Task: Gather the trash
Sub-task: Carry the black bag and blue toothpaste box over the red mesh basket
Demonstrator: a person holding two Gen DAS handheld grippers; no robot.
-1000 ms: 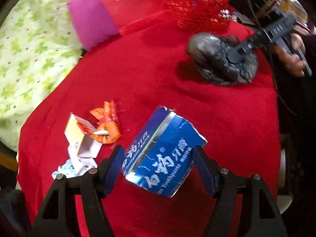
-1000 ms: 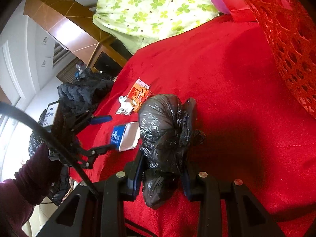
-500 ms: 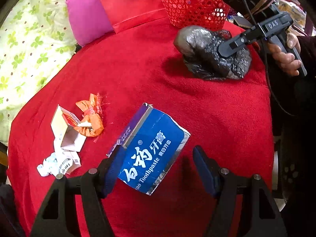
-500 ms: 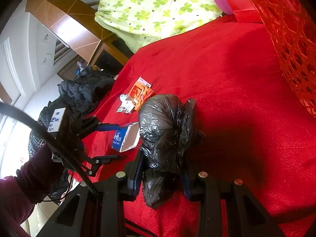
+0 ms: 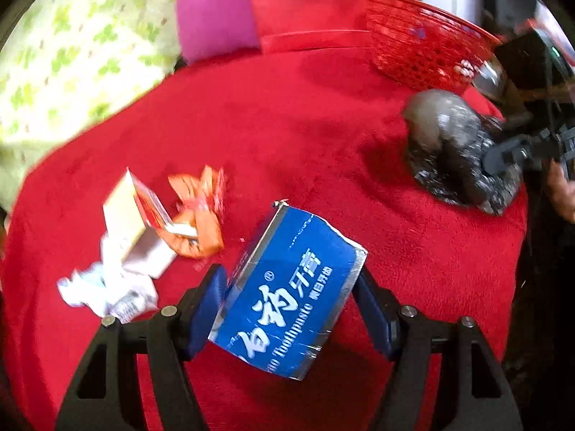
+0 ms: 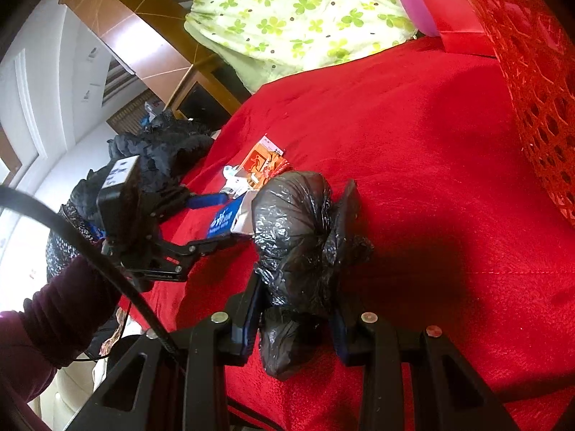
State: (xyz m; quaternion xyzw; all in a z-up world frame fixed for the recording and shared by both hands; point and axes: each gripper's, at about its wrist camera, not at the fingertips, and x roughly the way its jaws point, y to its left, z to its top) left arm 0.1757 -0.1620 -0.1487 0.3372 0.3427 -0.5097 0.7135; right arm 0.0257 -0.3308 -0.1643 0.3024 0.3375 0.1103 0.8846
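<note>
Left claw: my left gripper (image 5: 289, 298) stands wide around the flattened blue cardboard toothpaste box (image 5: 287, 287), one blue pad at each long edge; whether the pads truly press I cannot tell for the right one, the left touches.
Right claw: my right gripper (image 6: 296, 318) is narrowed onto the crumpled black plastic trash bag (image 6: 298, 237), pinching its lower part.
Bag: it rests on the red plush cloth (image 5: 305, 136), near the right edge, just near of the red mesh basket (image 5: 420, 54).
Loose trash: an orange crumpled wrapper (image 5: 197, 212), a small open white and red carton (image 5: 136, 222) and a crushed white paper wad (image 5: 104, 287) lie together on the near left, just left of the box.
Far side: a pink cushion (image 5: 212, 10) and green-flowered bedding (image 6: 298, 10).
</note>
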